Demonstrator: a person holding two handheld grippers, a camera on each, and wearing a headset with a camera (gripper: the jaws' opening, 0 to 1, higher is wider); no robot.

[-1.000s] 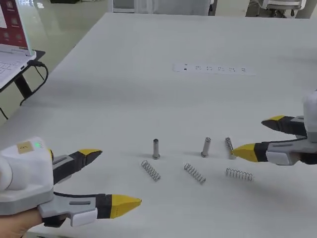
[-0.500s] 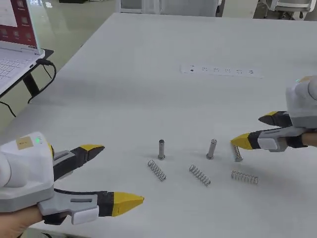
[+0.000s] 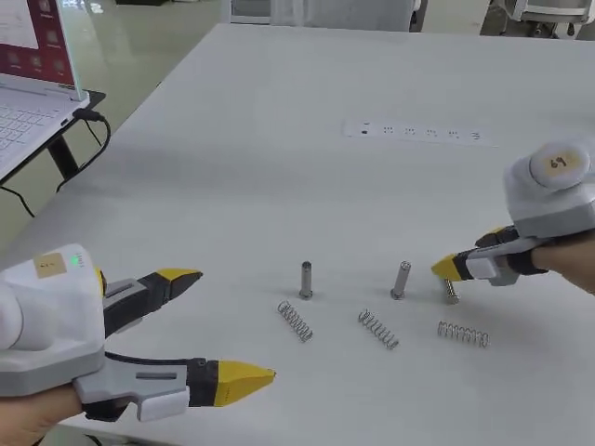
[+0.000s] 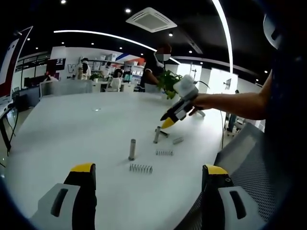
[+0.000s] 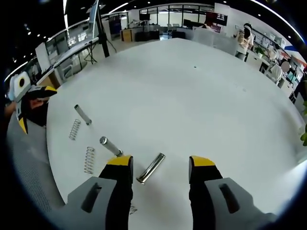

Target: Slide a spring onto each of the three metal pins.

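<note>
Three short metal pins stand in a row on the white table: left pin point(image 3: 306, 279), middle pin point(image 3: 401, 279), right pin point(image 3: 450, 291), which leans a little. In front of them lie three springs point(image 3: 295, 321) point(image 3: 378, 329) point(image 3: 463, 334). My right gripper point(image 3: 468, 253) is open at the right pin. In the right gripper view that pin point(image 5: 150, 167) sits between the open jaws of the right gripper point(image 5: 159, 163), touching neither. My left gripper point(image 3: 218, 325) is open and holds nothing at the near left, well short of the left pin point(image 4: 132, 149) and nearest spring point(image 4: 140, 168).
A white power strip point(image 3: 418, 133) lies further back on the table. A laptop point(image 3: 28, 74) stands on a side stand off the table's left edge, with a cable point(image 3: 93, 130) hanging from it. Chairs and people are in the room behind.
My right gripper has moved in over the right pin and rolled so its top faces the head camera. The left gripper has barely shifted. Pins and springs lie as before.
</note>
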